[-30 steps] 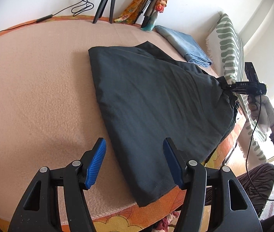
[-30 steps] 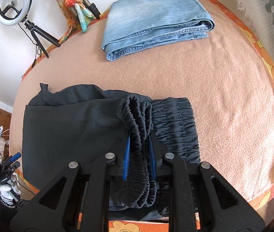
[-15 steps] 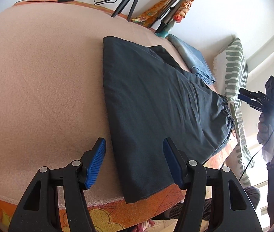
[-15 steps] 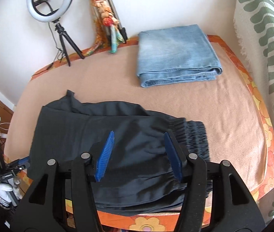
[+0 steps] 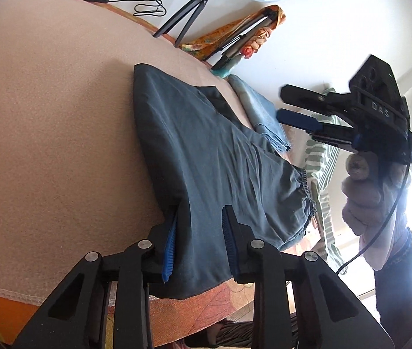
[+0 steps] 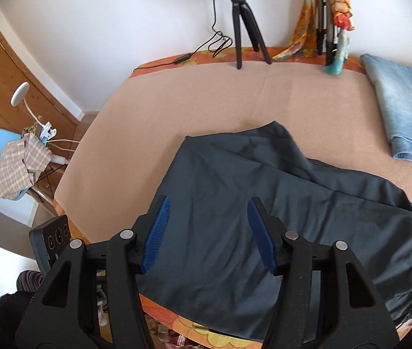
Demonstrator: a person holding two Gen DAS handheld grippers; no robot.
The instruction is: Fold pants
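The left gripper [image 5: 198,238], jaws parted, straddled the dark pants' [image 5: 214,157] hem at the bed's [image 5: 46,122] near edge, best closed squarely on all layers; the right gripper [image 6: 209,232] hovered wide, empty.

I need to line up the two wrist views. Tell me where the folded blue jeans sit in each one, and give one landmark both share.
Left wrist view: the folded blue jeans lie right of centre in the upper half, beyond the dark pants.
Right wrist view: the jeans lie at the right edge, upper half, on the bed beyond the pants.
Shared landmark: the black tripod by the wall.
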